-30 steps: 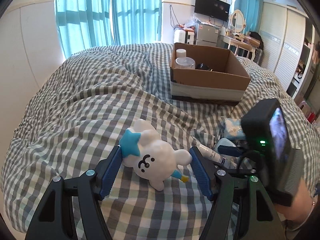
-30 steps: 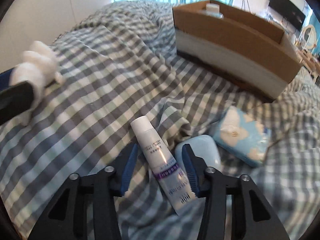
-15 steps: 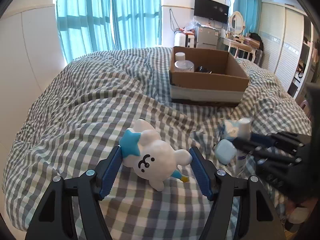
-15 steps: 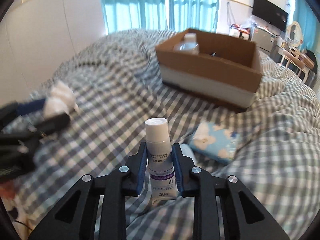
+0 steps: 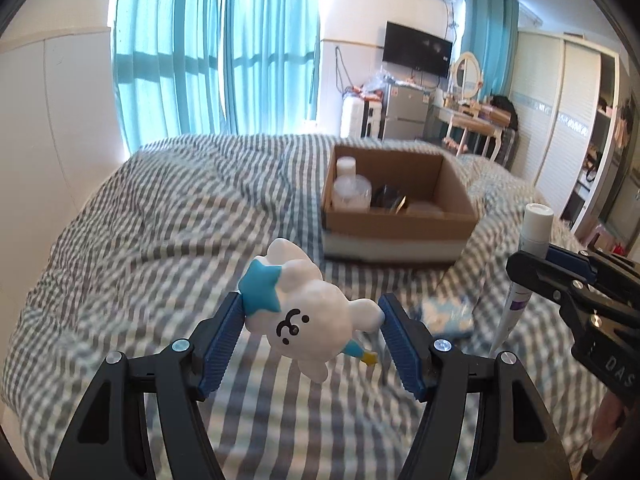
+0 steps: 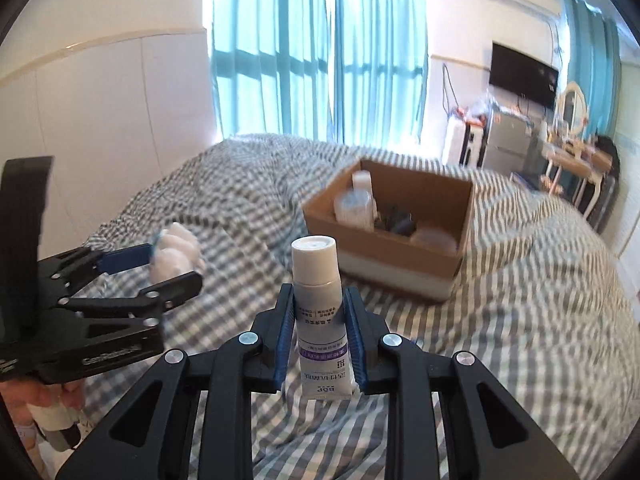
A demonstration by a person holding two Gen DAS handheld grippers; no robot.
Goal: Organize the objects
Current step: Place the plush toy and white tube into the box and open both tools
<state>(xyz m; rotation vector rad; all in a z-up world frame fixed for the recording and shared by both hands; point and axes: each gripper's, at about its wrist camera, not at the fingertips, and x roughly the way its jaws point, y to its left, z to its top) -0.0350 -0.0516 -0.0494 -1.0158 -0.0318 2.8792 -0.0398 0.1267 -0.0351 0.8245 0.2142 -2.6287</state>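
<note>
Our left gripper (image 5: 312,332) is clamping the white cloud toy (image 5: 308,312) with the blue star, holding it up above the checked bedspread (image 5: 160,240). Our right gripper (image 6: 320,336), jaws having just closed, is pinching the white tube (image 6: 320,320) upright, cap on top. We are looking past both at the cardboard box (image 6: 400,240), sitting further up the bed with bottles inside.

Daylit teal curtains (image 5: 216,52), wall television (image 5: 417,50), checked bed (image 5: 160,216).
</note>
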